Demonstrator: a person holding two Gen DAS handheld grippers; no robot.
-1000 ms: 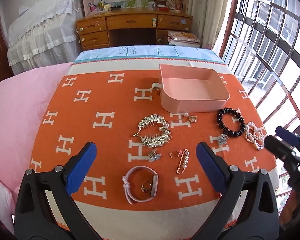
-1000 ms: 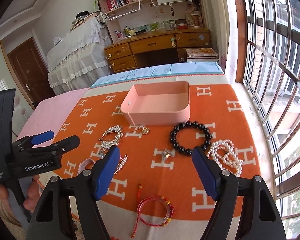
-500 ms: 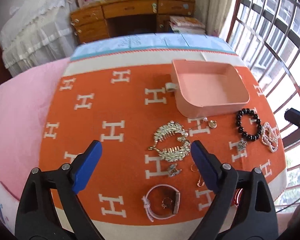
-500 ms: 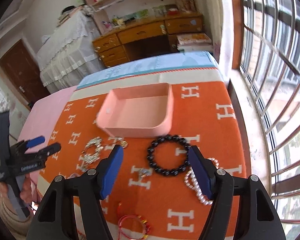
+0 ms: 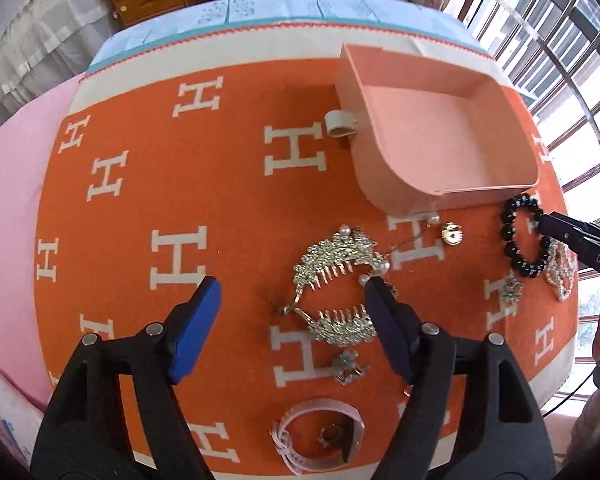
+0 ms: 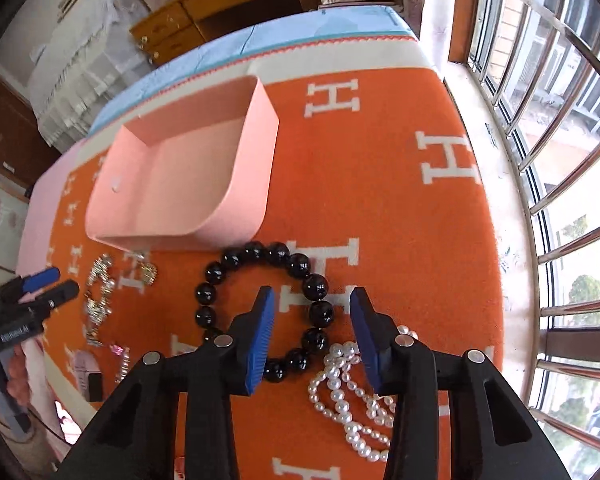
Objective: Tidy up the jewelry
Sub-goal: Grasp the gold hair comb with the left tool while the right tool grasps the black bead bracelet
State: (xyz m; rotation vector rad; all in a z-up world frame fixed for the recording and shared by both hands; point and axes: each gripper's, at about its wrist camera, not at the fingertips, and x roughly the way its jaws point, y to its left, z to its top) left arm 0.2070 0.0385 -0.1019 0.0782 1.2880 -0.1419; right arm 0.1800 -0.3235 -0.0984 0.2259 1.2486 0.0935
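Both grippers hang low over the orange H-patterned blanket (image 5: 228, 184), and both stand open. The right gripper (image 6: 311, 300) has its blue pads spread on either side of the black bead bracelet (image 6: 316, 286), one bead sitting right between them; no contact that I can make out. In the right wrist view the bracelet lies just off the pink tray's (image 6: 236, 184) near wall, at 6 o'clock from it, and a tangle of pearl strands (image 6: 340, 384) touches the bracelet at its 5 o'clock side.

Over to the left gripper (image 5: 292, 284): jaws wide, holding nothing, its right-hand pad lying over the edge of the silver hair comb (image 5: 332, 284). That comb sits at 7 o'clock from the tray in the left wrist view, with a small gold charm (image 5: 452, 234) at its 2 o'clock, near the tray's front wall. A little silver flower piece (image 5: 350, 366) lies at the comb's 6 o'clock, and a pink watch strap (image 5: 320, 432) curls below that, a ring (image 5: 330, 434) inside its loop.
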